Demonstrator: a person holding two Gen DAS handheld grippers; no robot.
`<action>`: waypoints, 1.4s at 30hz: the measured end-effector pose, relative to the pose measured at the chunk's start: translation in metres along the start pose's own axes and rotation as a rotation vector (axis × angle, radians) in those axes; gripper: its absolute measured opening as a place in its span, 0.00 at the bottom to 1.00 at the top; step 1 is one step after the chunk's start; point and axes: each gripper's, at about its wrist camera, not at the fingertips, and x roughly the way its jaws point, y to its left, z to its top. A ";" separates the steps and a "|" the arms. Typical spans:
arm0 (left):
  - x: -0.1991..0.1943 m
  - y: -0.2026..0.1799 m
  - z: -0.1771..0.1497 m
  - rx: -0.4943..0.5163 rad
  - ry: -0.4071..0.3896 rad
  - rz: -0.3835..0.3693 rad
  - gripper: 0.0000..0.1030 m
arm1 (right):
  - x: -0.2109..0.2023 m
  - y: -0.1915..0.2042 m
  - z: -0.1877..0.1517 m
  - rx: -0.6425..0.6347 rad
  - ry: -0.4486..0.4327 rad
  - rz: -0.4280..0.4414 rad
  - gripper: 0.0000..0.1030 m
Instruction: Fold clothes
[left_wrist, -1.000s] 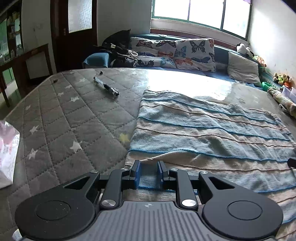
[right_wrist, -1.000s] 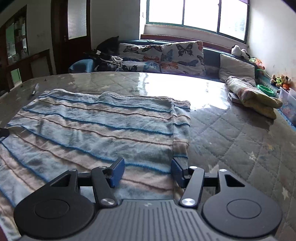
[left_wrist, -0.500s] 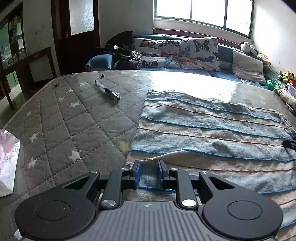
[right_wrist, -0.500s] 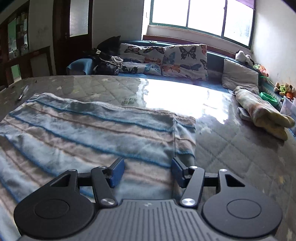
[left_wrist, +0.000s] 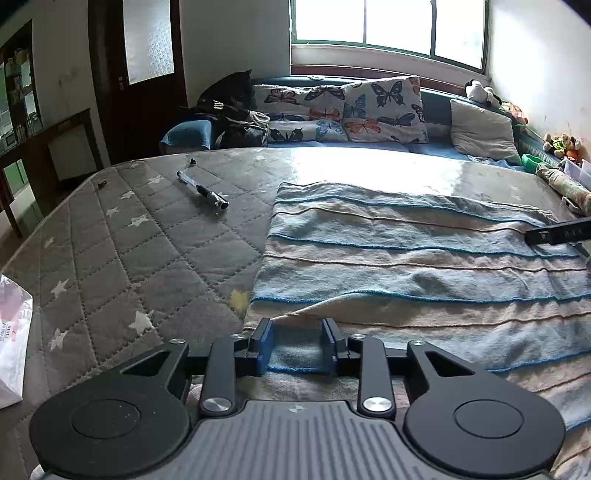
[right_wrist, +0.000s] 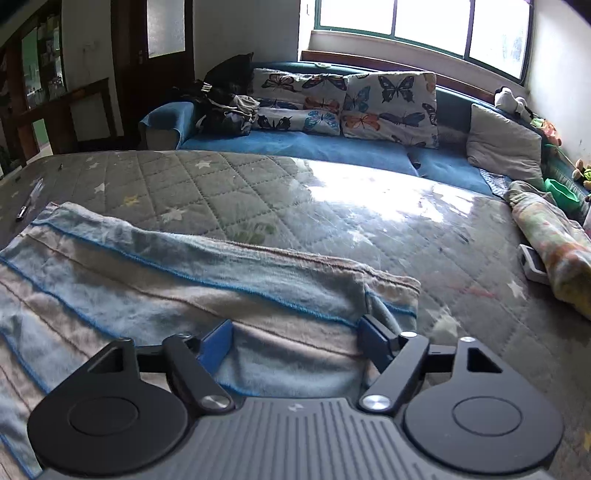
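Note:
A blue and beige striped towel (left_wrist: 406, 258) lies spread on the grey quilted mattress (left_wrist: 129, 258). My left gripper (left_wrist: 297, 343) hovers over the towel's near left part. Its jaws are opening and the cloth lies slack between the blue pads, which do not press it. In the right wrist view my right gripper (right_wrist: 295, 339) sits over the towel (right_wrist: 166, 288) near its far right corner. Its jaws are also opening, wide, with cloth between the fingers but not pinched. The right gripper's black body (left_wrist: 561, 232) shows at the right edge of the left wrist view.
A pen (left_wrist: 202, 191) lies on the mattress left of the towel, and a white bag (left_wrist: 11, 332) sits at the near left edge. On the right lie a rolled patterned cloth (right_wrist: 554, 251) and a small white box (right_wrist: 532, 264). Butterfly pillows (right_wrist: 388, 99) line the blue sofa behind.
Both grippers' jaws have spread wider. The right gripper has travelled across the towel towards its far right corner. The left gripper has stayed in place.

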 end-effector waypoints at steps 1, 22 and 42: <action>-0.001 -0.002 -0.002 0.006 -0.005 0.000 0.39 | 0.002 0.001 0.002 -0.007 0.005 0.000 0.77; -0.047 -0.015 -0.040 0.039 -0.010 -0.015 0.60 | -0.104 0.054 -0.081 -0.173 0.037 0.134 0.68; -0.078 -0.027 -0.056 0.066 -0.034 0.033 0.83 | -0.183 0.061 -0.156 -0.167 -0.030 0.135 0.69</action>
